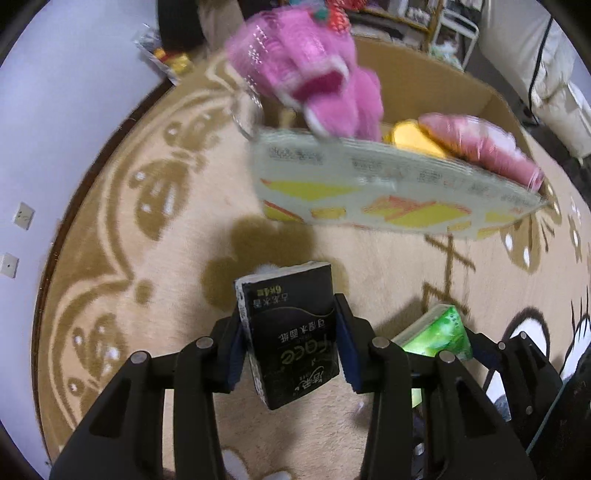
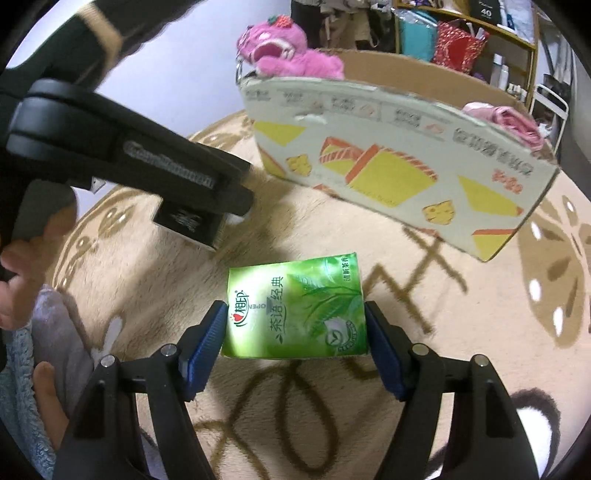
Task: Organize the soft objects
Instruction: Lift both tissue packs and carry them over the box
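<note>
My left gripper (image 1: pixel 290 332) is shut on a black tissue pack (image 1: pixel 291 332) and holds it above the rug. My right gripper (image 2: pixel 295 328) is shut on a green tissue pack (image 2: pixel 295 310), also above the rug; that pack shows at the right of the left wrist view (image 1: pixel 436 332). Ahead stands a cardboard box (image 1: pixel 388 192) with yellow and orange print, also in the right wrist view (image 2: pixel 399 158). A pink plush toy (image 1: pixel 306 70) sits on its left rim (image 2: pixel 288 51). Pink soft items (image 1: pixel 480 144) and a yellow one (image 1: pixel 413 138) lie inside.
A beige rug (image 1: pixel 122 229) with brown patterns covers the floor. The left gripper's body (image 2: pixel 122 147) crosses the left of the right wrist view. Shelves with bags (image 2: pixel 443 33) stand behind the box. A blue-grey fleece (image 2: pixel 26 369) lies at lower left.
</note>
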